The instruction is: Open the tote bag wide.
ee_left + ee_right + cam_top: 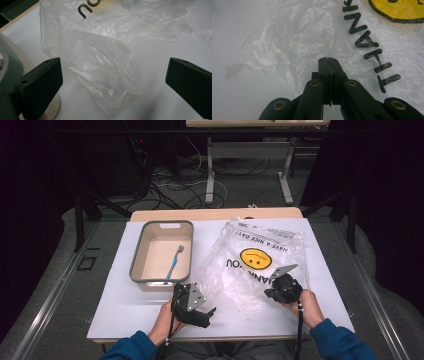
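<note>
Nearest to us, at the bench's front edge: two hands in blue sleeves, one set of tongs each.

Left to right:

- Grey bin (137, 265) sits toward the left edge, a blue toothbrush (173, 264) lying in it. We read that as the item bound for the bag, but that's a guess.
- Left gripper (206, 314) hangs just right of the bin's front corner, jaws wide apart and empty. In the left gripper view a loose fold of the clear plastic bag (105, 75) lies between the jaws, pads not touching it. Our read: it's lined up to take the bag's other handle or lip so the mouth can be pulled open. Left hand (165, 320) grips the tool from behind, near the front edge, tool angled right toward the bag.
- Bag (255, 257) lies flat, right of centre, smiley print upside down from our side, opening end facing the front edge.
- Right gripper (328, 60) is clamped tight on a pinch of the thin film, beside the "THANK" lettering; the film runs straight up out of the jaw line. Likely an anchor grip so the bag won't slide.
- Right hand (310, 307) is low at the bag's front right corner, tool pointing inward and away from us.
</note>
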The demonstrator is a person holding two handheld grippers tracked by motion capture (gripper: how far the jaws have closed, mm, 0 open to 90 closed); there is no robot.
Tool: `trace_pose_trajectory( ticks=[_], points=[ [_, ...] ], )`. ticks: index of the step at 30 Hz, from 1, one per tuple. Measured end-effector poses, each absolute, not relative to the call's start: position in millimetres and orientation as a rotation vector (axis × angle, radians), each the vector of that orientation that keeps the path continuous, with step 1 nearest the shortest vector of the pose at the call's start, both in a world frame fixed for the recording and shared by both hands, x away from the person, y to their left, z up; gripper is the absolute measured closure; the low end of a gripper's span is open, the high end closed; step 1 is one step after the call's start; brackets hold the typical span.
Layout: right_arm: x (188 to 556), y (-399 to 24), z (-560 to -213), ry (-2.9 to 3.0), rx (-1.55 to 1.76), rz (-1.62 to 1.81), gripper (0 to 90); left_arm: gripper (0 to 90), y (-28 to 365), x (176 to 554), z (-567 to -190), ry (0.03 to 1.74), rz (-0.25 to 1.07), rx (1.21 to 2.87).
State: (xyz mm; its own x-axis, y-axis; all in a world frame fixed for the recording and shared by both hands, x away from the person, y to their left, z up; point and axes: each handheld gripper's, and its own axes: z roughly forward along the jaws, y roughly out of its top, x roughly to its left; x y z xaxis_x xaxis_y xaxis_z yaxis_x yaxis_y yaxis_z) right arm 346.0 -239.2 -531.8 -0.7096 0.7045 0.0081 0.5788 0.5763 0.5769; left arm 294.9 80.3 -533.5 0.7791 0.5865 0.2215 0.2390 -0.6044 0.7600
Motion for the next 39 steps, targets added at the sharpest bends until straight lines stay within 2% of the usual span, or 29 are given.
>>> trace_pose_trajectory(
  ticks=[7,8,11,12,13,14,18,20,21,26,28,39],
  points=[
    [345,-243,-525,2.549,1.056,0.851,90.0,4.6,69,302,-535,0.624,0.622,2.251],
    [345,-243,-524,2.531,1.064,0.862,90.0,13.9,68,303,-535,0.639,0.631,2.256],
    [345,-244,-521,2.517,1.059,0.871,90.0,21.3,65,306,-536,0.647,0.646,2.269],
    [345,-244,-521,2.517,1.059,0.871,90.0,21.3,65,306,-537,0.659,0.66,2.264],
    [345,-245,-519,2.507,1.057,0.881,90.0,30.2,64,306,-536,0.682,0.64,2.264],
    [345,-245,-519,2.507,1.057,0.881,90.0,30.2,64,308,-536,0.652,0.641,2.271],
    [345,-248,-516,2.491,1.037,0.894,90.0,50.4,61,309,-539,0.675,0.628,2.269],
    [344,-248,-515,2.477,1.047,0.897,90.0,64.7,59,310,-540,0.67,0.651,2.262],
    [344,-248,-515,2.477,1.047,0.897,90.0,64.7,60,311,-538,0.668,0.643,2.271],
    [345,-250,-512,2.453,1.033,0.892,90.0,82.3,59,317,-540,0.706,0.673,2.237],
    [345,-251,-510,2.448,1.045,0.894,90.0,85.9,59,319,-538,0.7,0.675,2.237],
    [348,-256,-500,2.387,1.049,0.92,90.0,87.3,58,328,-531,0.734,0.751,2.126]
  ],
)
